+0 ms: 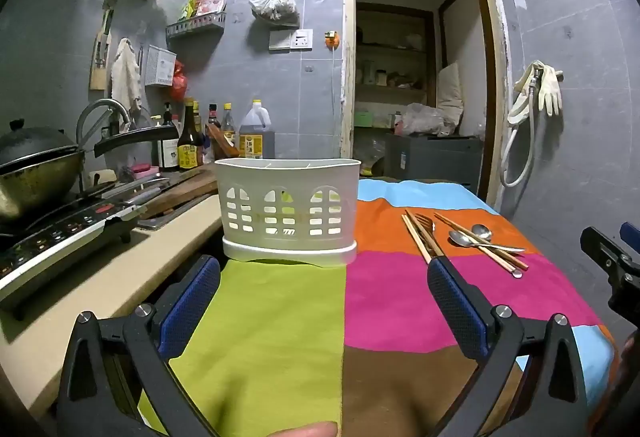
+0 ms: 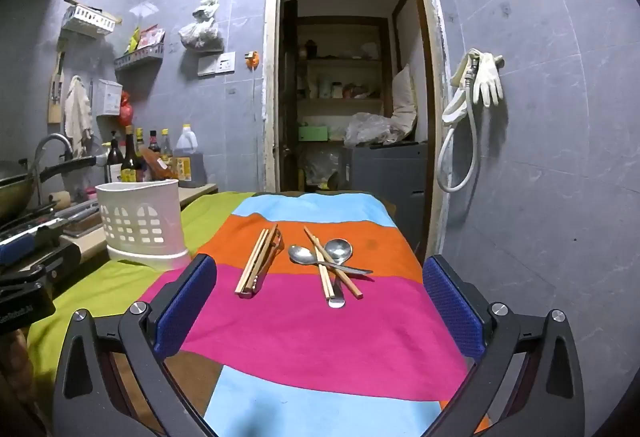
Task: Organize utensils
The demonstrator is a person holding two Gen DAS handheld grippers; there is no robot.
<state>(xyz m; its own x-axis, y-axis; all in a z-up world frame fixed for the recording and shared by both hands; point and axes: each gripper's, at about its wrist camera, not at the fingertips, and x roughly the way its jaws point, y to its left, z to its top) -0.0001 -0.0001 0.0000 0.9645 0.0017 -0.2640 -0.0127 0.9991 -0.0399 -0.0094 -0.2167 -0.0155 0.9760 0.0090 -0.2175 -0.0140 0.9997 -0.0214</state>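
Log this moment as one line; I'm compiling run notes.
phase: pre-grasp | left gripper: open, facing white caddy | right gripper: open, facing chopsticks and spoons on striped cloth | held: nothing

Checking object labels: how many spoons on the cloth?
2. Both lie in the right-hand pile: left spoon, right spoon, bowls side by side, handles crossing under the chopsticks. None seem hidden.

Left wrist cam: low over the desk's [image 1: 280, 317] near-left part, facing the back wall, white basket [image 1: 289, 211] close ahead, utensil pile [image 1: 460, 241] off right. Right wrist cam: low over the near edge further right, same heading, utensils [image 2: 304, 261] centred, basket [image 2: 142, 223] off left. Shared: striped cloth [image 2: 320, 317], basket, utensils, doorway [image 2: 352, 77]. Each cam catches the other tongs at its edge: right tongs [image 1: 616, 249], left tongs [image 2: 24, 265].
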